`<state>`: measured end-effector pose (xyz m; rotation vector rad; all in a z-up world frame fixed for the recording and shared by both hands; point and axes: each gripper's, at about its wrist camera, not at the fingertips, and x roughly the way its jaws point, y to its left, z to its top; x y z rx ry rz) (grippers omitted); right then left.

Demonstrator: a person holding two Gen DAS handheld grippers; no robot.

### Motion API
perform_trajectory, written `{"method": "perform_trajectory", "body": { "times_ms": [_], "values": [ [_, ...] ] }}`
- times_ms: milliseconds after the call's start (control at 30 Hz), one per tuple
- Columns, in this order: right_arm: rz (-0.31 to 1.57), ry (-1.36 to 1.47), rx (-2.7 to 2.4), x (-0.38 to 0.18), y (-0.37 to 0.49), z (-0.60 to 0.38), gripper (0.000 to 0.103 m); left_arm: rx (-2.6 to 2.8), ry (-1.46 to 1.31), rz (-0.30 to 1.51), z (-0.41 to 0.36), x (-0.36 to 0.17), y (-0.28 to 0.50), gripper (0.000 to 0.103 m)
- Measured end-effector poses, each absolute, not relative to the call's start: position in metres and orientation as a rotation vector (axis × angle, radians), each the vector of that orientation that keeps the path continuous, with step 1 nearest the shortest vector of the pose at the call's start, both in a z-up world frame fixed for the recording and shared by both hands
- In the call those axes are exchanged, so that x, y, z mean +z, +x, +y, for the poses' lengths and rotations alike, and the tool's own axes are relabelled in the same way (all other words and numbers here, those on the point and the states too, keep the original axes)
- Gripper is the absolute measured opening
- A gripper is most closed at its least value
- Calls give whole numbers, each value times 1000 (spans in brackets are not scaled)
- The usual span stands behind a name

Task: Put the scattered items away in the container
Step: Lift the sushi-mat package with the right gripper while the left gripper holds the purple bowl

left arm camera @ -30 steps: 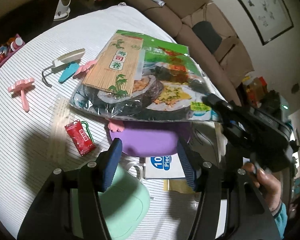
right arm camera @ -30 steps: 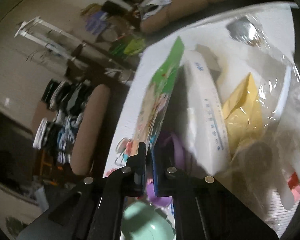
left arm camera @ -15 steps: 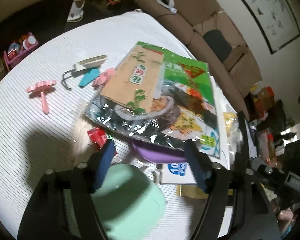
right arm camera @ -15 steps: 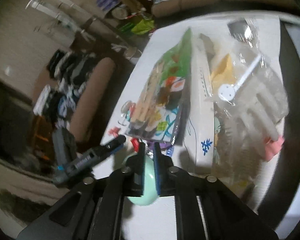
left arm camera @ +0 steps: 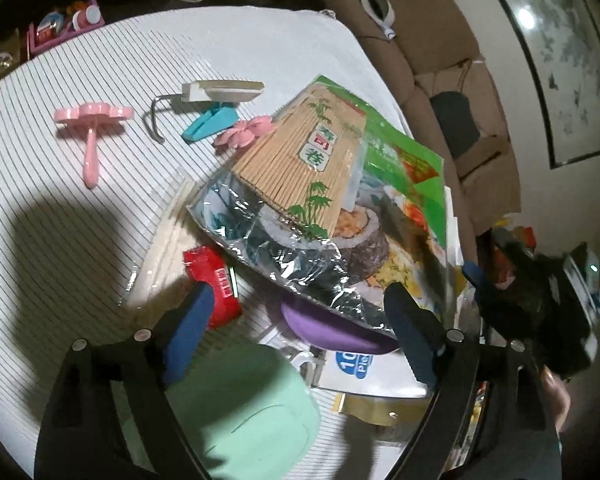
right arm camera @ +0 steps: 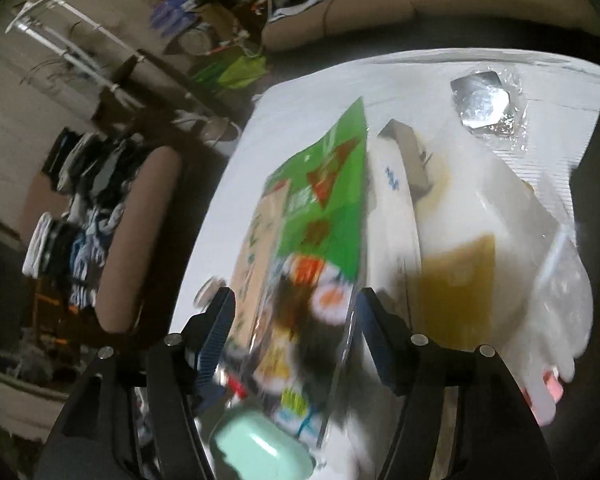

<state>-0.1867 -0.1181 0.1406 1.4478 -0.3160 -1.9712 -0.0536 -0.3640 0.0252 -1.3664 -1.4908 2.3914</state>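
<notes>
Right wrist: right gripper (right arm camera: 292, 328) spread wide.

Two close wrist views down onto one sushi-kit packet (left arm camera: 332, 216) (right arm camera: 308, 248), from opposite sides.

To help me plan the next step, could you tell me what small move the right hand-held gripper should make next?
Probably back straight off: the right hand-held gripper is open, jaws either side of the sushi kit packet, which already rests on the purple container.
</notes>
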Motion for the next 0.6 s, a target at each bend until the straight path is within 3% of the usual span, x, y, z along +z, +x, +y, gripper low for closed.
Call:
{"method": "perform_trajectory", "body": {
  "times_ms": [100, 167, 200, 233, 267, 400, 500, 600],
  "values": [
    [-343, 1491, -1943, 126, -191, -121, 66, 2397, -1375, -1404, -352, 27, -62, 83],
    [-358, 1498, -1932, 122, -188, -120, 60, 2407, -1409, -1375, -346, 26, -67, 63],
    [-370, 1504, -1916, 119, -186, -118, 53, 2391, -1414, -1377, -342, 24, -69, 56],
    [-375, 1516, -1890, 116, -183, -118, 34, 2379, -1421, -1375, -340, 23, -71, 47],
    [-363, 1537, -1866, 112, -180, -119, 26, 2371, -1429, -1360, -336, 23, -72, 39],
    [-303, 1545, -1852, 112, -164, -116, 26, 2385, -1433, -1348, -331, 24, -73, 36],
    [-357, 1531, -1828, 119, -152, -104, 27, 2372, -1444, -1479, -346, 14, -67, 47],
    [-448, 1505, -1759, 126, -129, -90, 45, 2361, -1419, -1553, -358, 11, -63, 47]
  ]
}}
